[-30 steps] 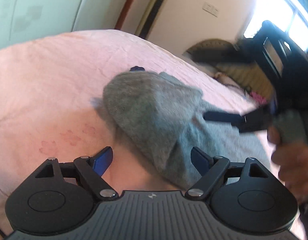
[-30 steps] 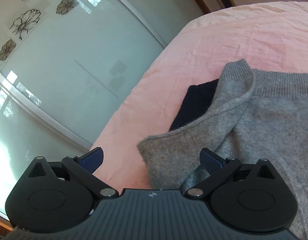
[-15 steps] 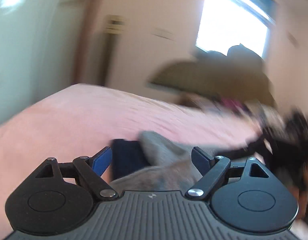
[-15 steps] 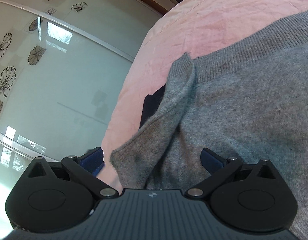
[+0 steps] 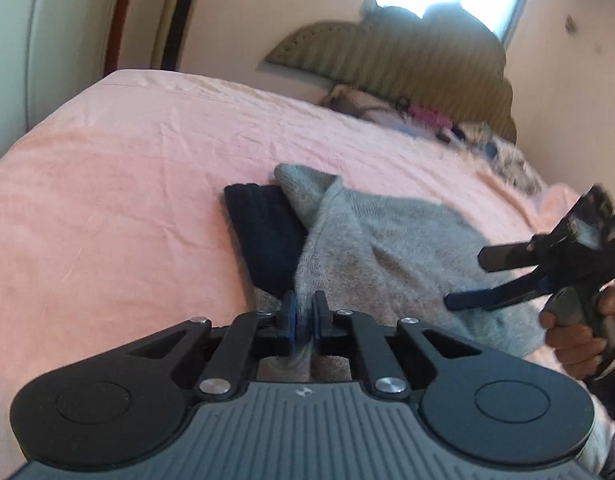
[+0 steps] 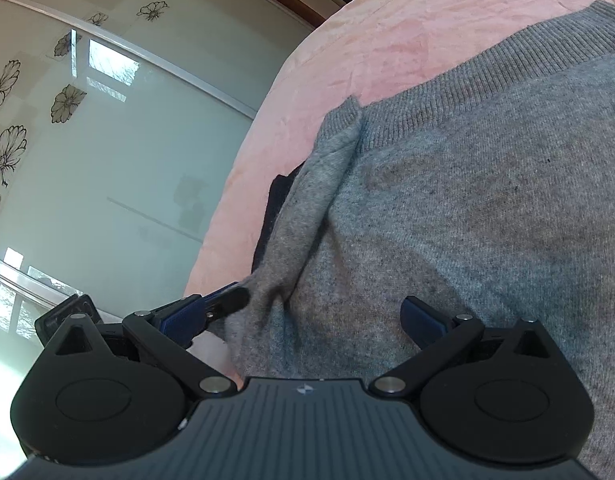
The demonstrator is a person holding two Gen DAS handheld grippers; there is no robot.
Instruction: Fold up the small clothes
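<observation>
A grey knit sweater (image 5: 391,248) lies rumpled on the pink bed sheet (image 5: 127,184), partly covering a dark navy folded garment (image 5: 267,232). My left gripper (image 5: 302,316) is shut on the sweater's near edge. My right gripper (image 5: 463,280) is open and hovers over the sweater's right side. In the right wrist view the sweater (image 6: 467,208) fills the frame, its ribbed hem at the top, with my right gripper (image 6: 303,316) open over it. The left gripper's fingertips (image 6: 235,298) pinch the sweater edge at the lower left. The navy garment (image 6: 275,208) peeks out beside a fold.
A padded headboard (image 5: 391,56) and scattered small items (image 5: 427,114) are at the far end of the bed. A frosted sliding wardrobe door with flower prints (image 6: 87,140) stands beside the bed. The bed's edge (image 6: 243,168) runs close to the sweater.
My left gripper has dropped to the sweater's near edge and shut on it. My right gripper has moved closer over the sweater and stays open.
</observation>
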